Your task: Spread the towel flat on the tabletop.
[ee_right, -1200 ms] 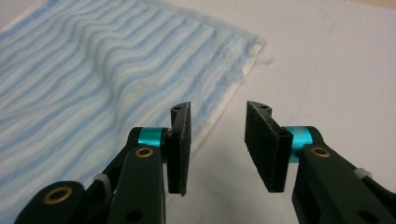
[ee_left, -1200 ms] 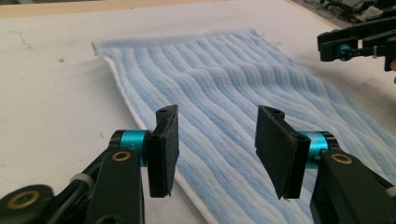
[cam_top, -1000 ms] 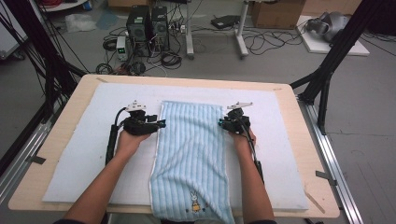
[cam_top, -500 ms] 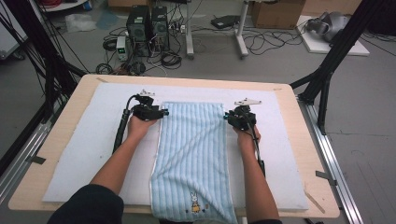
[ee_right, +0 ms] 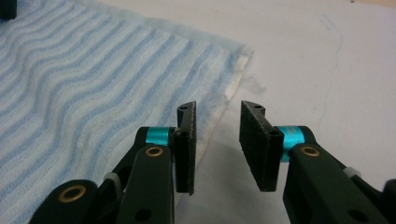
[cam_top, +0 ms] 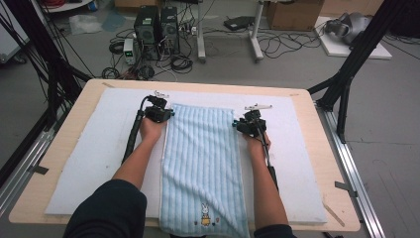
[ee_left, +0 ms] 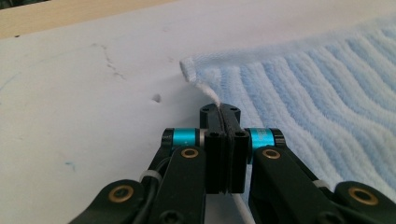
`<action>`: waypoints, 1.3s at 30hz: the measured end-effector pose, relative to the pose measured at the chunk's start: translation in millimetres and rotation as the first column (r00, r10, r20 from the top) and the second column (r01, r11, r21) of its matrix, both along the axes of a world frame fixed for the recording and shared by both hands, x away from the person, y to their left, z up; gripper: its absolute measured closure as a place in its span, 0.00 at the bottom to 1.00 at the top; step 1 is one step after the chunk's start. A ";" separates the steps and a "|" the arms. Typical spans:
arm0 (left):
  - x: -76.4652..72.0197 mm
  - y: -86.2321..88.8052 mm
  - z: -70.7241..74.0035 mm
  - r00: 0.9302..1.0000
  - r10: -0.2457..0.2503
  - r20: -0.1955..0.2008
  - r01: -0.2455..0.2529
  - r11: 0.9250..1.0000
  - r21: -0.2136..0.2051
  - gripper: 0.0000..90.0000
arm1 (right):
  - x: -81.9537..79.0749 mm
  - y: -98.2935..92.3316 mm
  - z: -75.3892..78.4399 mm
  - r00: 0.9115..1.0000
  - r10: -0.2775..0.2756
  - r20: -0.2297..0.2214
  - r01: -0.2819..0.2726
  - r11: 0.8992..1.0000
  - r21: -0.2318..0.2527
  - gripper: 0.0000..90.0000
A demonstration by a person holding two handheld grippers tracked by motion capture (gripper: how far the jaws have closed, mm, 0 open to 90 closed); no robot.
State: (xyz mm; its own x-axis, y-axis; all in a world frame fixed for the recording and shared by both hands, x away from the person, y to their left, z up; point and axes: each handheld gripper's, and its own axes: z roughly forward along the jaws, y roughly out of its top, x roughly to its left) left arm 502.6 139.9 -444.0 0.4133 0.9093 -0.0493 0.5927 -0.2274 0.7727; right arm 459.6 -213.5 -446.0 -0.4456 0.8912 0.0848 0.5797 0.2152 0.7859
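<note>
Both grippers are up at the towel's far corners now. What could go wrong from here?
1. The left gripper is shut on just the white hem of the towel, near the corner; so thin a bite may slip on lifting.
2. The right gripper has just been opening, and the towel's edge lies beside its jaws, not between them. Lifting now would likely raise one corner alone and skew the towel on the white mat.

No readable text, label, brand, number or sign appears on anything.
</note>
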 end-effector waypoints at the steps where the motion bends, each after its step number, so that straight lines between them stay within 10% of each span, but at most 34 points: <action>1: 0.8 -0.1 -0.5 1.000 -0.002 0.002 0.002 1.000 -0.005 0.98 | 0.3 1.1 1.7 1.000 -0.005 0.004 0.005 1.000 0.007 0.74; 6: -1.9 -3.3 -2.0 0.999 0.001 -0.032 -0.003 0.998 -0.056 0.67 | 8.8 10.3 3.1 1.000 0.022 -0.007 -0.022 1.000 0.003 0.74; 8: -3.3 -6.0 -0.9 0.999 -0.025 -0.033 0.023 0.999 -0.036 0.71 | 14.2 16.9 -1.9 0.999 0.028 -0.034 -0.030 0.998 -0.052 0.76; 10: -5.5 -11.7 -0.7 0.998 -0.064 -0.012 0.065 0.998 0.020 0.96 | 16.2 18.9 -3.0 0.999 0.023 -0.030 -0.024 0.998 -0.049 0.96; 14: -3.5 -12.5 1.2 1.000 -0.019 0.023 0.019 1.000 0.001 0.98 | 19.1 20.9 -2.3 0.999 -0.031 0.038 0.037 0.983 -0.178 0.93; 16: -3.7 -12.5 1.7 0.999 0.013 0.039 -0.012 0.999 -0.037 0.95 | 19.5 12.4 -1.7 0.993 -0.106 0.046 0.111 0.986 -0.123 0.80; 18: -4.1 -11.1 1.9 1.000 0.013 0.014 -0.012 0.997 -0.075 0.67 | 15.8 1.6 2.2 0.990 -0.133 0.038 0.134 0.991 -0.019 0.76; 33: -69.5 1.1 5.6 0.995 -0.096 0.027 0.099 0.985 -0.142 0.63 | -42.6 -1.7 23.0 0.993 0.104 0.054 -0.103 0.994 -0.024 0.73; 39: -83.7 -1.7 -0.8 0.990 -0.140 -0.033 0.135 0.983 -0.125 0.60 | -55.8 2.5 13.2 0.992 0.125 -0.004 -0.125 0.991 -0.050 0.73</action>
State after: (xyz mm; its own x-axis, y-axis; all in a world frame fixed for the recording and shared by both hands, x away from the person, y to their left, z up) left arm 418.9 138.3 -444.8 0.5296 0.8297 -0.1764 0.5942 -0.2145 0.7752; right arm 403.8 -211.0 -432.7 -0.5535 0.8318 0.0416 0.5466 0.3252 0.7717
